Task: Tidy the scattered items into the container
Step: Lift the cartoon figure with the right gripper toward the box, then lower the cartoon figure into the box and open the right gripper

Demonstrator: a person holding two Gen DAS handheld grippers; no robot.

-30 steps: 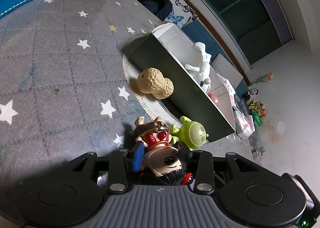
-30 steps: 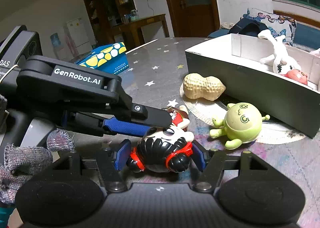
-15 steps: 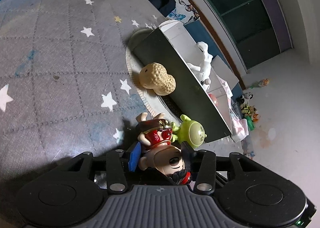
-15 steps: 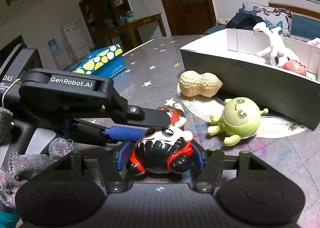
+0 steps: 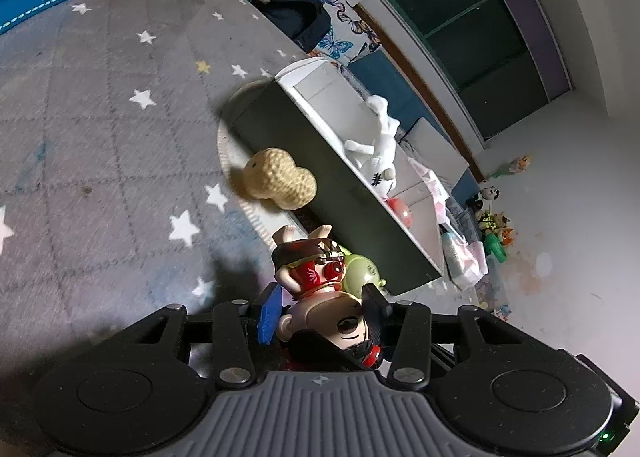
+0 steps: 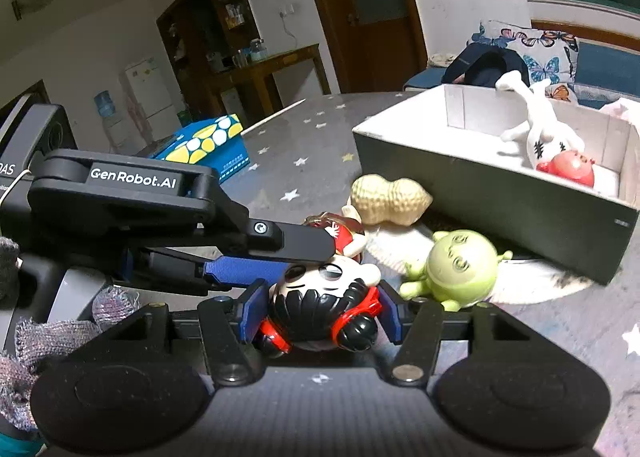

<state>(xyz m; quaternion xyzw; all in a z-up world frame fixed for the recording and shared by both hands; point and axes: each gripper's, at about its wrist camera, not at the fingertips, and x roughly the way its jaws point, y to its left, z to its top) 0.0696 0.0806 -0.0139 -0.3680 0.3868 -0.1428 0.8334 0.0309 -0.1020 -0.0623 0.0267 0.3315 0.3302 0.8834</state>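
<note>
Right claw (image 6: 322, 311): closing on the figurine (image 6: 320, 309), whose black-haired head lies between its blue pads, to take it over.
Left claw (image 5: 320, 307): spread wide around the same figurine, seemingly letting go.
Figurine: at 6 o'clock, low over the counter (image 5: 100, 137).
Container (image 6: 500, 197): at 2 o'clock, near, already holding toys.

Right gripper (image 6: 322, 311): black linkage bars fastened with silver screws, blue ribbed pads (image 6: 253, 311), two round black discs flanking a ridged grey housing marked with a small crosshair. Left gripper (image 6: 280, 257), seen from the side: black body lettered "GenRobot.AI" in white, blue pad, one silver pivot screw. A grey knitted glove (image 6: 24, 337) is worn.
</note>
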